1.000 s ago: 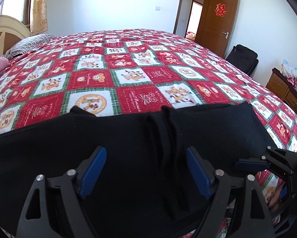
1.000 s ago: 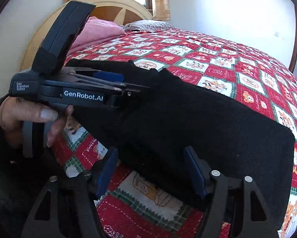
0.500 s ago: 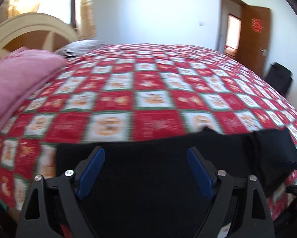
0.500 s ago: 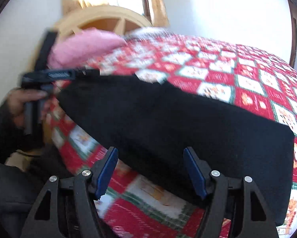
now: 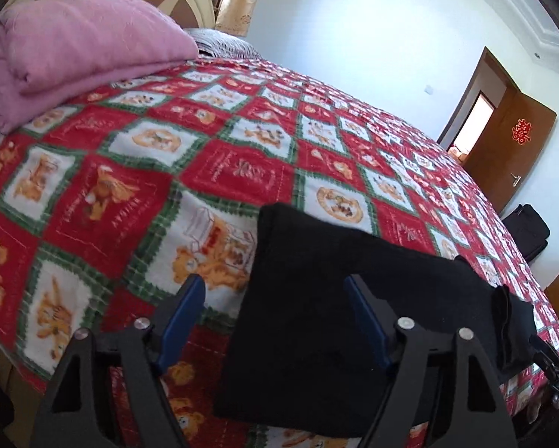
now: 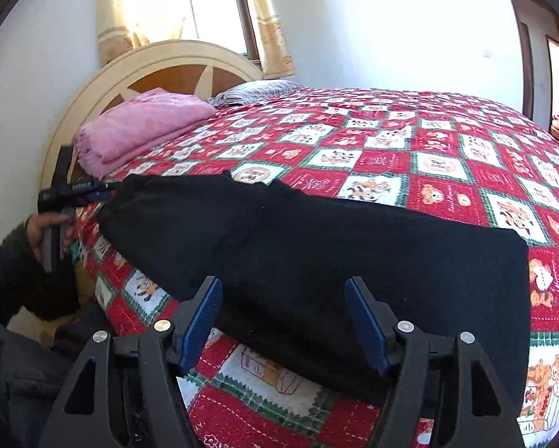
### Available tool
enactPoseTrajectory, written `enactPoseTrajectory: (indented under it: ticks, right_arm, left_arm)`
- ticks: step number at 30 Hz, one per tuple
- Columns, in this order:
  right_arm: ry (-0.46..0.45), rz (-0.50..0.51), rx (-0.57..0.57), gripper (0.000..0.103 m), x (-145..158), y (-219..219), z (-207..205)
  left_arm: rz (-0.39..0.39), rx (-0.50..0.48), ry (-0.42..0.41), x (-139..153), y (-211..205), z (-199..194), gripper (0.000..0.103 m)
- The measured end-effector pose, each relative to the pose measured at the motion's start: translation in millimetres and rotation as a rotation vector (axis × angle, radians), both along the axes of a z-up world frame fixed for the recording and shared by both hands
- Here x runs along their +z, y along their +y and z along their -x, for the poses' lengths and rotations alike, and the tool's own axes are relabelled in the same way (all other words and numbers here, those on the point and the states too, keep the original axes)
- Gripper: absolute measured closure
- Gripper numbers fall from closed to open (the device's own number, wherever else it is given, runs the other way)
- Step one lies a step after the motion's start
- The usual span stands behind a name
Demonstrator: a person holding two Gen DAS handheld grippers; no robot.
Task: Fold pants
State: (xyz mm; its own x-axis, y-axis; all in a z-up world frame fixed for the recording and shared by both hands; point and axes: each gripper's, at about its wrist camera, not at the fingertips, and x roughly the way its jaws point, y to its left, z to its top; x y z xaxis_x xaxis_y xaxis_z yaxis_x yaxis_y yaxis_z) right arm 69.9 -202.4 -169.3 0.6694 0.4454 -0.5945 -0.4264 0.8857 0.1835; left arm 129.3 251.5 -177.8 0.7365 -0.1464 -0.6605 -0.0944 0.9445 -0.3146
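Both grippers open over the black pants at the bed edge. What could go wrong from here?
1. The black pants lie along the near edge of the bed, so a tug toward the person could slide them off.
2. The left gripper straddles only one end corner; closing may pinch the top layer alone and undo the fold.
3. The right gripper is open above the near edge and could catch the quilt along with the cloth.

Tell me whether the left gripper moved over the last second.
Yes. The left gripper went from the pants' middle toward the headboard, reaching their end.
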Motion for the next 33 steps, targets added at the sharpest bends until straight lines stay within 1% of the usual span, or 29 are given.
enactPoseTrajectory:
  ticks: [1,2,5,6,7,8,14,15,17,19,21,22,23,24,25,30,33]
  right_arm:
    - [0.002,-0.001,-0.005,0.033,0,-1,-1]
    - [0.005,0.001,-0.007,0.033,-1,-2,-1]
    - [0.012,0.014,-0.013,0.033,-4,-1,-2]
    - [0.013,0.017,-0.014,0.033,-5,-1,-2]
    - [0.012,0.019,-0.012,0.033,-5,-1,-2]
    - [0.010,0.021,-0.012,0.033,-5,-1,-1]
    - [0.007,0.037,-0.016,0.033,-6,1,-1]
    - [0.008,0.039,-0.017,0.033,-7,1,-2]
    - [0.014,0.040,-0.020,0.033,-9,0,-3]
    - [0.020,0.044,-0.023,0.033,-10,0,-3]
    - [0.023,0.048,-0.025,0.033,-12,1,-4]
    - [0.022,0.049,-0.026,0.033,-12,1,-3]
    - [0.020,0.050,-0.026,0.033,-12,1,-3]
    - [0.016,0.050,-0.027,0.033,-11,1,-2]
    - [0.014,0.049,-0.028,0.033,-10,0,-2]
    - [0.005,0.042,-0.045,0.033,-8,-4,-3]
    - [-0.005,0.034,-0.062,0.033,-6,-7,-3]
  left_arm:
    - [-0.008,-0.001,0.012,-4,-2,-1,0.031]
    - [-0.030,-0.001,0.001,-5,-6,1,0.031]
    - [-0.062,-0.007,0.004,-4,-13,3,0.032]
    - [-0.061,-0.009,0.004,-3,-12,3,0.035]
    - [-0.052,-0.015,0.002,-2,-13,4,0.041]
    - [-0.050,-0.024,0.002,-1,-15,4,0.045]
    - [-0.069,-0.023,-0.005,-6,-16,4,0.045]
    - [-0.067,-0.024,-0.008,-7,-16,4,0.045]
    - [-0.040,-0.022,-0.020,-11,-13,4,0.041]
    - [-0.051,-0.036,-0.024,-11,-14,3,0.040]
    - [-0.068,-0.056,-0.023,-10,-16,3,0.045]
    - [-0.058,-0.058,-0.022,-9,-14,4,0.053]
    - [-0.028,-0.070,-0.022,-7,-10,4,0.065]
    - [-0.006,-0.082,-0.026,-5,-9,5,0.075]
    - [0.041,-0.103,-0.028,-3,-7,4,0.080]
    - [0.017,-0.112,-0.027,7,-17,4,0.081]
    - [0.083,-0.108,-0.034,13,-11,5,0.081]
